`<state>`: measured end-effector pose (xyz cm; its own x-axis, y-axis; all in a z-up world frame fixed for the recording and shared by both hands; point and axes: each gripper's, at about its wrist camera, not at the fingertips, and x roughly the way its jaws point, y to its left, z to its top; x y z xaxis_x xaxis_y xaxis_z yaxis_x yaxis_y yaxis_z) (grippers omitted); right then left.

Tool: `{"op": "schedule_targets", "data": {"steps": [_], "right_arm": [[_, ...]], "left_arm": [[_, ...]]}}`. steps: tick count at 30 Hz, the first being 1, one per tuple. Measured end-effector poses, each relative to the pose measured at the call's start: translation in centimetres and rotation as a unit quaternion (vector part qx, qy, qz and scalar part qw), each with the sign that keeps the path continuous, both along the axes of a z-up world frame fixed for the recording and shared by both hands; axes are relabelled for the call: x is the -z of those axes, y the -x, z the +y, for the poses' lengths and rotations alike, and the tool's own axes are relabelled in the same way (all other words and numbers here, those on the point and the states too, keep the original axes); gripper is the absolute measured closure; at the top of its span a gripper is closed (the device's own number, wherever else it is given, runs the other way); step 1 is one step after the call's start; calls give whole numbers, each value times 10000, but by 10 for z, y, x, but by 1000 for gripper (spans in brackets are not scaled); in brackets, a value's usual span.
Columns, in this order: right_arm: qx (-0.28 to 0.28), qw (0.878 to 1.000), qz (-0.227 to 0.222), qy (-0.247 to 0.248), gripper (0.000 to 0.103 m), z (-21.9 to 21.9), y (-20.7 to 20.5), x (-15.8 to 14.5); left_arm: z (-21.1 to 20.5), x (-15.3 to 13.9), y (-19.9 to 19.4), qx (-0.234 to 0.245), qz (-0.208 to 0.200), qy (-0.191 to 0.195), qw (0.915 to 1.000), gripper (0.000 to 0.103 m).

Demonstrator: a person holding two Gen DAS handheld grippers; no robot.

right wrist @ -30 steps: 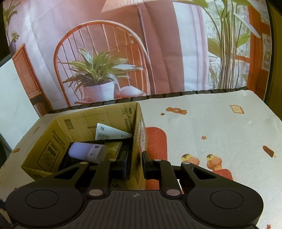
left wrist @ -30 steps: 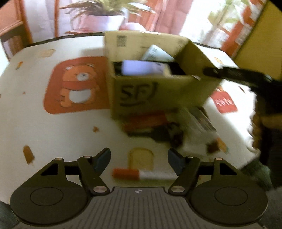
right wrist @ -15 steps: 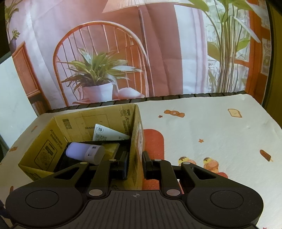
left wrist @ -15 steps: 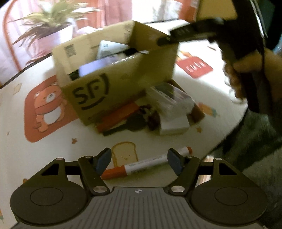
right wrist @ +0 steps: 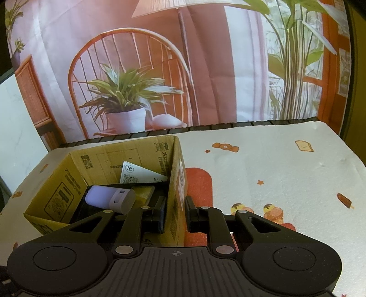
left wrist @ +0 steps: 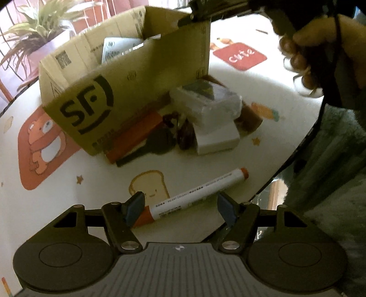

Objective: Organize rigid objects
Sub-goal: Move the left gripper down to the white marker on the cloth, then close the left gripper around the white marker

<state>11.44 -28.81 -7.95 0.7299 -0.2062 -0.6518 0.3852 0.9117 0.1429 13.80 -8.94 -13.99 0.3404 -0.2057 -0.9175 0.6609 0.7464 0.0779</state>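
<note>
A cardboard box [left wrist: 128,91] marked "SF" stands tilted over a heap of objects. My right gripper [right wrist: 175,216] is shut on the box's right wall [right wrist: 177,182]; it also shows in the left wrist view [left wrist: 201,11] at the box's top corner. Inside the box lie a lilac cylinder [right wrist: 109,198] and a white card [right wrist: 139,174]. My left gripper [left wrist: 180,205] is open, low over the table, and straddles a white marker with orange ends [left wrist: 194,192]. Under and beside the box lie an orange flat box [left wrist: 135,134], a white packet [left wrist: 205,102] and dark items [left wrist: 164,137].
The table [left wrist: 57,205] has a white cloth with cartoon prints. Its front right edge [left wrist: 297,148] runs close to the marker. The person's hand [left wrist: 320,45] and grey sleeve fill the right side. A printed backdrop [right wrist: 160,57] stands behind the table.
My left gripper has swung left and drawn closer, so the marker now lies between its open fingers. The box has tilted up more. My right gripper keeps its hold.
</note>
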Motion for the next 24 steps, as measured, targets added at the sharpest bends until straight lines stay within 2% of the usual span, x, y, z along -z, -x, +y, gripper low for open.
{"op": "schedule_targets", "data": {"steps": [4,5,8,11,19,24], "right_arm": [[1,10000,0,-1,86,0,0,0],[0,10000,2,-7,86,0,0,0],[3,10000,4,-22,86,0,-1,0],[5,10000,8,-25,86,0,-1,1],[6,10000,10,-26,86,-1,-1,0],[5,10000,10,-34,86,0,-1,1]], "left_arm": [[2,4,-3,-82,85,24,9999,33],[3,3,-3,-124,79,46,9999,37],[10,1,-5,-230,108,214,9994,56],[12,-2,-1,-183,92,283,9994,65],[27,-6,6,-255,229,393,9986,72],[47,-9,3,-519,378,407,9971,73]]}}
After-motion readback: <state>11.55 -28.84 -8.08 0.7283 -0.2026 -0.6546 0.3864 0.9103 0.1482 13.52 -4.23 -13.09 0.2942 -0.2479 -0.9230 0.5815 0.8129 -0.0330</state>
